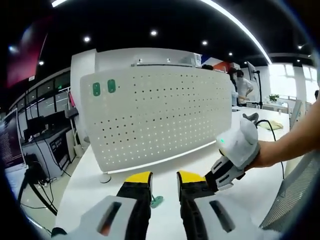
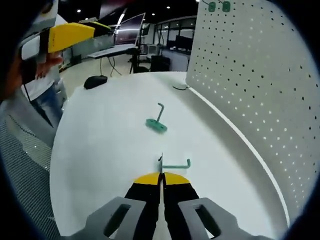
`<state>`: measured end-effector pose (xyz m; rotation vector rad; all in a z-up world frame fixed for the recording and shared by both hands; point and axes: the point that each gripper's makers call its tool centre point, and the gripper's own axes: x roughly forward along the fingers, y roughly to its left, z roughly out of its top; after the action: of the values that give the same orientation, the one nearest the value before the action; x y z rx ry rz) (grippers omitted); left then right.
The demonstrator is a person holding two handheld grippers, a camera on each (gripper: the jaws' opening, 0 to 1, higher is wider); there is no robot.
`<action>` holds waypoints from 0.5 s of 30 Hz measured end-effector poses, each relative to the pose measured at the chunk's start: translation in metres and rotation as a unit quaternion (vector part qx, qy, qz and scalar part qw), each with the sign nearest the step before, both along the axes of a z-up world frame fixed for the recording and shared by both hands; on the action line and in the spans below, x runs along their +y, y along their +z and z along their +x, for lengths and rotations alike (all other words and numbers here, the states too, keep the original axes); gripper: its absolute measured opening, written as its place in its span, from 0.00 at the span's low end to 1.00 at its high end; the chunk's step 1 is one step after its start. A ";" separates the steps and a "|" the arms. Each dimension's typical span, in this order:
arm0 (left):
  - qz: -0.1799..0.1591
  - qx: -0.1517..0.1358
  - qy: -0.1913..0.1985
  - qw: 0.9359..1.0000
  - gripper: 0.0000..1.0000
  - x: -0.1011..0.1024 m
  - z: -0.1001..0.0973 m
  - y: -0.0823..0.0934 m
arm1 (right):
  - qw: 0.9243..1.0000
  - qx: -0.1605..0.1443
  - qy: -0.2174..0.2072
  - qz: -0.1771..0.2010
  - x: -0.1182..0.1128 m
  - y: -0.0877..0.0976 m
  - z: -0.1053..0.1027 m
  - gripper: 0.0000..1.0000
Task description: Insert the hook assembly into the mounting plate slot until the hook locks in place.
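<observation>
A white pegboard mounting plate [image 1: 160, 117] stands upright on the white table [image 1: 90, 185], with two green hooks [image 1: 103, 88] set in near its top corner. My left gripper [image 1: 164, 181] is open in front of it, and a loose green hook [image 1: 156, 201] lies on the table between its jaws. A hand brings my right gripper [image 1: 216, 176] in from the right, its tips partly hidden behind my left jaw. In the right gripper view, my right gripper [image 2: 161, 181] is shut on the thin base of a green hook [image 2: 176, 163]. The loose hook [image 2: 157, 123] lies further ahead, and the pegboard [image 2: 250, 75] runs along the right.
A black object [image 2: 95, 81] rests at the table's far end, and a cable [image 1: 272, 131] crosses the table beyond the pegboard. Desks with monitors [image 1: 35, 127] stand left of the table, and people [image 1: 242, 87] are behind the board. The table [image 2: 100, 150] has a curved edge.
</observation>
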<state>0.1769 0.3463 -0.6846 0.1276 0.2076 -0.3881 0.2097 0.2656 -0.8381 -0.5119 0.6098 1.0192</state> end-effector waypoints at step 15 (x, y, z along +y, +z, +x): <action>-0.002 -0.002 0.001 1.000 0.20 0.000 -0.001 0.001 | 0.999 -0.005 0.045 -0.014 0.015 -0.003 -0.023 0.00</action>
<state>0.1764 0.3467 -0.6834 0.1237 0.2029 -0.3863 0.1870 0.2807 -0.8407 -0.5719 0.5969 1.0936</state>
